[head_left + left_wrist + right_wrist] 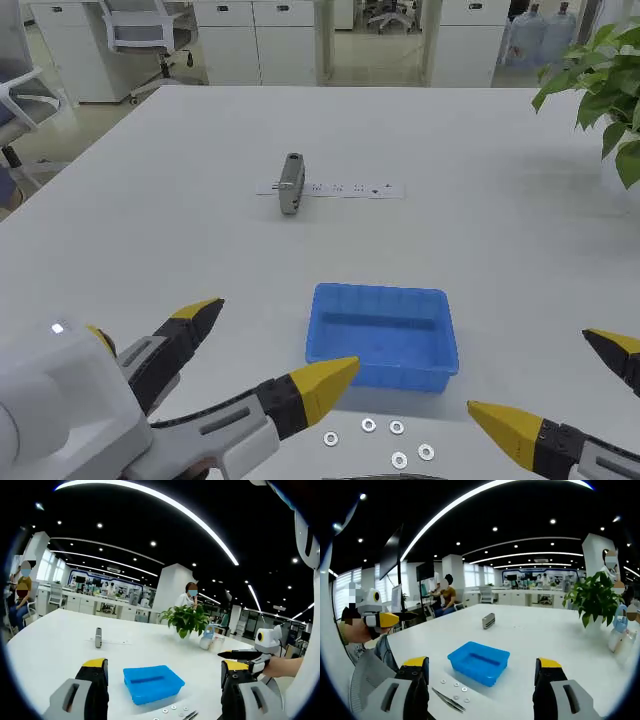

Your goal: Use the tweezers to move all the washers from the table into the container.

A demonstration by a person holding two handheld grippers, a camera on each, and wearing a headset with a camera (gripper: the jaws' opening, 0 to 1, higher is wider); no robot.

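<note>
Tools: left tool [282, 335] and right tool [532, 372] both spread.
Washers [380, 440]: on tabletop [200, 240], between tools.
Container [380, 376]: blue, empty.

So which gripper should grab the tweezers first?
Right, probably. The tweezers lie between the open right gripper's jaws, close by the washers; for the left gripper, also open, they sit at the view's bottom edge.

no legible text, white strip [345, 188] marks unreadable

Open-plan office: grey mesh swivel chair [140, 30] at eleven o'clock, white low cabinets [255, 45] at twelve, leafy green plant [600, 75] at two.
</note>
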